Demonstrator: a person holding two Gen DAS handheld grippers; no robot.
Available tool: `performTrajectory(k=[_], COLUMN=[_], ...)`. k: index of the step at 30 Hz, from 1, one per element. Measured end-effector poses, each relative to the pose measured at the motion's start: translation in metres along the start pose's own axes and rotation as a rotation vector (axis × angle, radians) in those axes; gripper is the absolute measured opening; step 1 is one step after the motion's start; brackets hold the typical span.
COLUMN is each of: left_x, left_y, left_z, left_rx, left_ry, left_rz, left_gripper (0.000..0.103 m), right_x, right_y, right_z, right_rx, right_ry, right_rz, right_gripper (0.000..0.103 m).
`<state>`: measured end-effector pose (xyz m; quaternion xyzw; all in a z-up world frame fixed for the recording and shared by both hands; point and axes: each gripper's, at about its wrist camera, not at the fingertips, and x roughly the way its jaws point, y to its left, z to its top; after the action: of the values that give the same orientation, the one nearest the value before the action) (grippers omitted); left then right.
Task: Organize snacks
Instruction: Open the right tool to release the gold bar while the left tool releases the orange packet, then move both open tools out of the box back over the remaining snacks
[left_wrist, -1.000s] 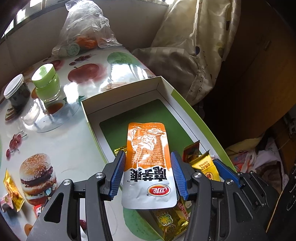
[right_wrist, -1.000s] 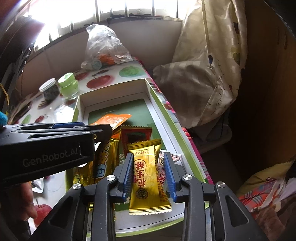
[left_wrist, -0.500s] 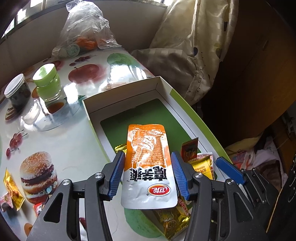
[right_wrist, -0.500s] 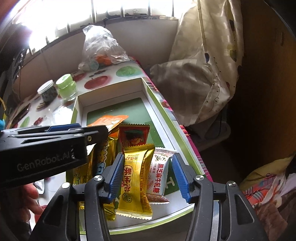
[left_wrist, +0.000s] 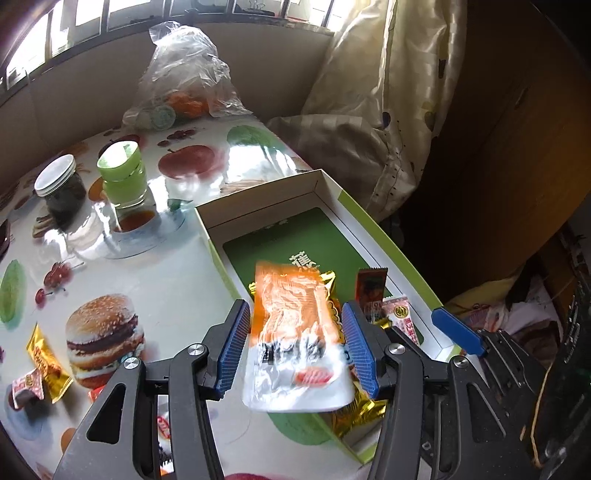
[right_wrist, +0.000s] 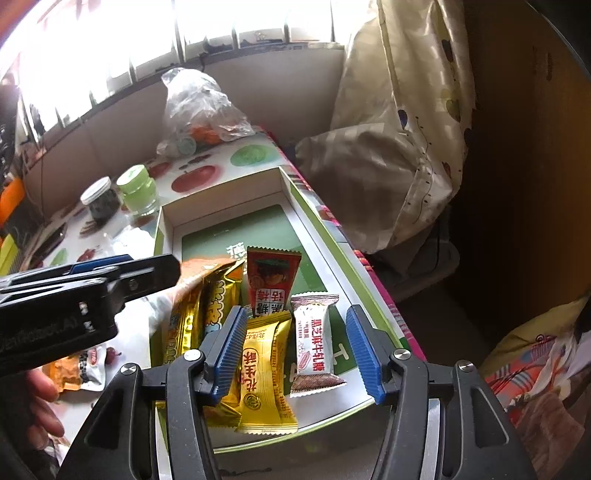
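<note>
The box (right_wrist: 295, 195) is partly filled. Just ahead of the right gripper (right_wrist: 293, 350), whose jaws stand wide and released, a yellow bar (right_wrist: 264, 373), a white bar (right_wrist: 316, 345) and a red packet (right_wrist: 271, 280) lie in its near end, with gold packets (right_wrist: 207, 306) to the left. The far half of the box is bare.

The left gripper (left_wrist: 295, 349) has its jaws spread too; the orange pouch (left_wrist: 295, 332) between them is blurred, apparently loose and dropping over the near end of the box (left_wrist: 369, 236), though I cannot tell if a pad touches it.

Left of that gripper, a gold wrapper (left_wrist: 46, 360) and a small candy (left_wrist: 27, 386) lie on the table (left_wrist: 166, 280). Another orange pouch (right_wrist: 79, 367) lies outside the box, so several items are likely left to collect.
</note>
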<state>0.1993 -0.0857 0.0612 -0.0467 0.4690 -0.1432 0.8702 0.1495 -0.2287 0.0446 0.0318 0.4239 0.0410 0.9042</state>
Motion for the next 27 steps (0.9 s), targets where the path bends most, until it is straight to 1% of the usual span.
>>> performTrajectory(k=[13, 20, 27], left_x=[-0.037, -0.052, -0.064], left_y=[0.001, 0.005, 0.012], left_z=[-0.014, -0.026, -0.038], left_rx=[0.011, 0.010, 0.025], left_ry=[-0.064, -0.084, -0.109], left_rz=[0.013, 0.032, 0.072], left_gripper=[0.053, 0.053, 0.053], right_x=[-0.017, -0.025, -0.033], right_y=[0.007, 0.015, 0.022], right_z=[-0.003, -0.009, -0.011], right_rx=[0.009, 0.003, -0.004], right_ry=[-0.026, -0.034, -0.049], right_rz=[0.017, 0.031, 0.046], right_gripper=[0.056, 0.056, 0.056])
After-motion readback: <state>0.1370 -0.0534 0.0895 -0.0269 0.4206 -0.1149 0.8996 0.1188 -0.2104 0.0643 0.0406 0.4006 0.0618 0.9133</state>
